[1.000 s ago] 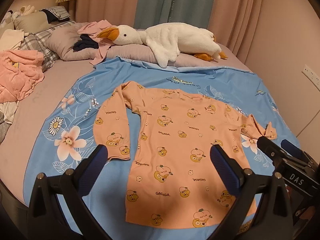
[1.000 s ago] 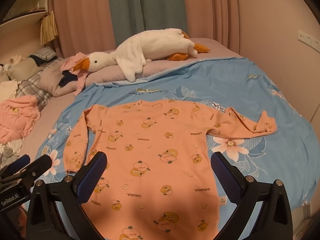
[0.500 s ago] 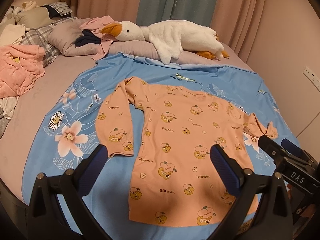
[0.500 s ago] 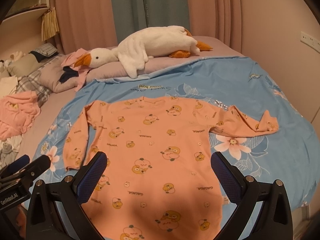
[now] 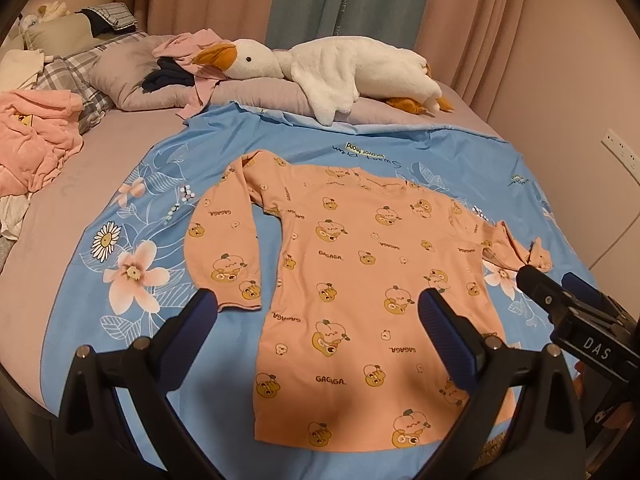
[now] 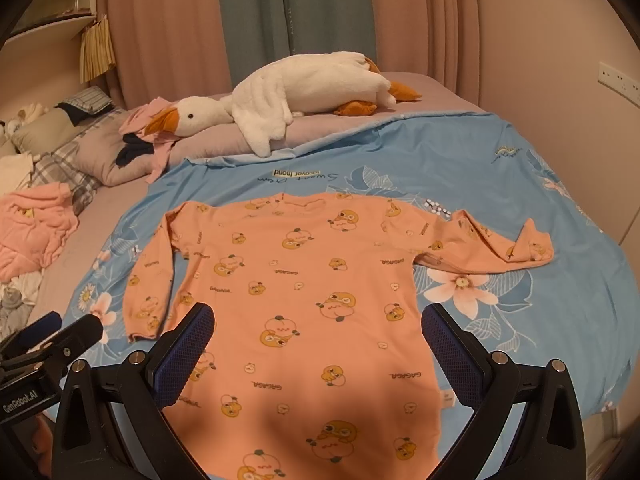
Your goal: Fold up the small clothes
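Tongs came first in both views: the left gripper (image 5: 318, 308) hovered with its blue-padded fingers (image 5: 444, 328) spread wide apart and empty above the shirt's hem, and the right gripper (image 6: 318, 320) did the same, its own fingers (image 6: 184, 354) parted and holding nothing. Each gripper showed at the edge of the other's view. Below them an orange long-sleeved shirt (image 5: 360, 272), printed with small cartoon figures and the word GAGAGA, lay spread flat on a blue floral duvet (image 5: 132, 236). Its left sleeve (image 5: 224, 240) lay bent down alongside the body; its right sleeve (image 6: 492, 240) stretched outward, the cuff crumpled. Beyond the duvet a white plush goose (image 6: 296, 96) lay across grey pillows (image 5: 132, 76). To the left sat a heap of pink clothes (image 5: 36, 136). Pink and teal curtains (image 6: 288, 16) hung behind.
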`<action>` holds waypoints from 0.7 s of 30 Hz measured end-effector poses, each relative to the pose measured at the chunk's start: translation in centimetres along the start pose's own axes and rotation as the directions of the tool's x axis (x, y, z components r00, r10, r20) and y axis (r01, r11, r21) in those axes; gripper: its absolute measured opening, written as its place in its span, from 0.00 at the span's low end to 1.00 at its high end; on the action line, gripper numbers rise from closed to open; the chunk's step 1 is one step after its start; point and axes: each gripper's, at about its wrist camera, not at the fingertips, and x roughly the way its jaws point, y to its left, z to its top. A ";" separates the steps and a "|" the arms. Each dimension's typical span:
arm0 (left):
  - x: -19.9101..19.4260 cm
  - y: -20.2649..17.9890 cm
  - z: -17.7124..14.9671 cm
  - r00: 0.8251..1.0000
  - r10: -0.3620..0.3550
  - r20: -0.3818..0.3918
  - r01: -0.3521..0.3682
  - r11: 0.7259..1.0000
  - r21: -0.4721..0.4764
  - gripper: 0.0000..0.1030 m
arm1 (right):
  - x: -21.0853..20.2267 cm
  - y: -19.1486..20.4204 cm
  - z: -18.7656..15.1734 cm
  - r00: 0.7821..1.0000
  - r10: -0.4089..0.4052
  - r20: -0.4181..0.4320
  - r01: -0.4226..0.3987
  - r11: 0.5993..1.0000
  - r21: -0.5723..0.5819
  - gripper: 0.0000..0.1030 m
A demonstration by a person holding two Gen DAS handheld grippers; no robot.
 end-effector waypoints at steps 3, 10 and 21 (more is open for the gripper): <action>0.0 -0.1 0.0 1.000 0.000 0.000 0.000 1.000 0.001 0.97 | -0.1 -0.1 0.0 1.000 -0.003 0.000 0.003 1.000 0.002 1.00; 0.2 -0.2 -0.1 1.000 -0.008 -0.005 0.008 1.000 0.006 0.97 | -0.1 -0.4 -0.1 1.000 -0.006 -0.002 0.006 1.000 0.009 1.00; 0.5 -0.4 -0.3 1.000 -0.018 -0.017 0.018 1.000 0.009 0.95 | 0.1 -0.6 -0.3 1.000 -0.007 -0.007 0.007 1.000 0.014 1.00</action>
